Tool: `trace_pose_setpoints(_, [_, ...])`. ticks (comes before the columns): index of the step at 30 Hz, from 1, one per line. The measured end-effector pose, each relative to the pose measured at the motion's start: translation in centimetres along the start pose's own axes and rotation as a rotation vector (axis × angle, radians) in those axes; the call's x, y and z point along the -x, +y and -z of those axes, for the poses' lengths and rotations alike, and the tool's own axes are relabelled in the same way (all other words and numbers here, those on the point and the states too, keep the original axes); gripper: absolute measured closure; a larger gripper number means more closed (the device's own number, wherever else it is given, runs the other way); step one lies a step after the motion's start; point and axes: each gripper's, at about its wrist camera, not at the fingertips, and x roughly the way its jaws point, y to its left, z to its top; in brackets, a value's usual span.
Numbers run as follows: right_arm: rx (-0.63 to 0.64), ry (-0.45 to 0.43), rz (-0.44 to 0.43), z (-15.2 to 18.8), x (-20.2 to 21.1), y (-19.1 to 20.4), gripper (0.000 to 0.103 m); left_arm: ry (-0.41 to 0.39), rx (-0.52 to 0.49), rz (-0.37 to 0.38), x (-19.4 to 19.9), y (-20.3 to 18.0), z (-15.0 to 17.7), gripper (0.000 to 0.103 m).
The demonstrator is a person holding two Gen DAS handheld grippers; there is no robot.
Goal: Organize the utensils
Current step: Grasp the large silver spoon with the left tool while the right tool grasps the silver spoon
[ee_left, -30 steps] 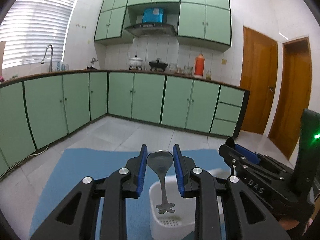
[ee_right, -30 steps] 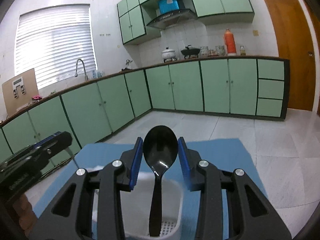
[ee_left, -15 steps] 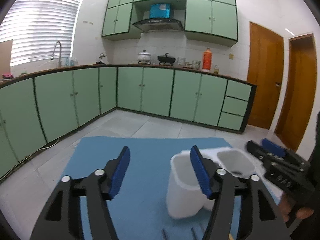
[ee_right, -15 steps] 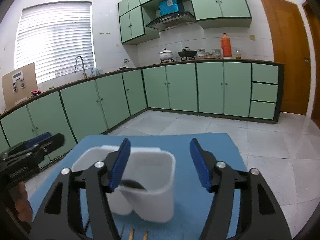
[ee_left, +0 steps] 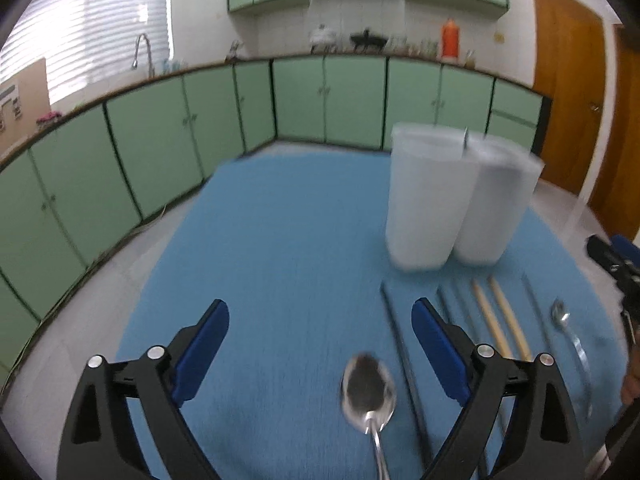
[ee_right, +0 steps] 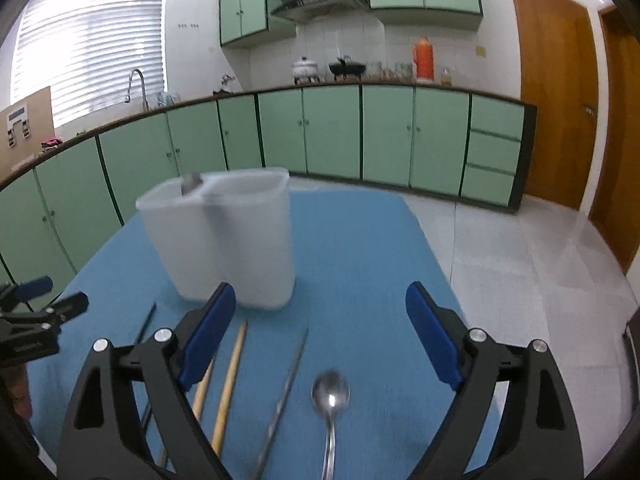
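A white two-compartment utensil holder (ee_left: 452, 196) stands on a blue mat (ee_left: 280, 248); it also shows in the right wrist view (ee_right: 228, 240), with a spoon tip (ee_right: 191, 182) poking above its rim. My left gripper (ee_left: 320, 354) is open and empty above a metal spoon (ee_left: 368, 396) lying on the mat. My right gripper (ee_right: 320, 340) is open and empty above another metal spoon (ee_right: 330, 400). Wooden chopsticks (ee_right: 228, 384), a metal chopstick (ee_right: 284, 388) and dark chopsticks (ee_left: 400, 352) lie in a row between them.
The blue mat (ee_right: 360, 248) covers a table with tiled floor beyond its edges. Green kitchen cabinets (ee_right: 360, 136) run along the far walls. A wooden door (ee_right: 556, 112) is at the right. The other gripper (ee_left: 616, 264) shows at the right edge of the left wrist view.
Both grippers dropped their spoons into the holder, opened, then pulled back and tilted down. They now hover low over the spoons lying on the mat.
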Motion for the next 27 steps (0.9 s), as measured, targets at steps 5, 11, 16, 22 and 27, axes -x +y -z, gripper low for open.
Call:
trace_pose_setpoints(5, [-0.007,0.031,0.005,1.9,0.1,-0.1,0.018,0.078,0.008,-0.018,-1.8,-0.4,2.1,0.012])
trace_pose_setpoints(11, [0.003,0.048,0.018,2.5,0.0,-0.7,0.018,0.141,0.025,0.015,-3.6,-0.5,3.1,0.027])
trace_pose_setpoints(16, [0.024,0.076,0.051,2.8,-0.3,-0.8,0.019,0.144,0.025,0.045,-3.3,-1.0,3.6,0.041])
trace_pose_setpoints(22, [0.051,0.143,0.033,3.3,-1.3,-0.6,0.028,0.133,0.012,0.081,-2.8,-1.4,3.8,0.067])
trace_pose_setpoints(27, [0.064,0.185,0.026,3.5,-2.2,-0.6,0.036,0.121,0.046,0.116,-2.8,-0.4,3.2,0.067])
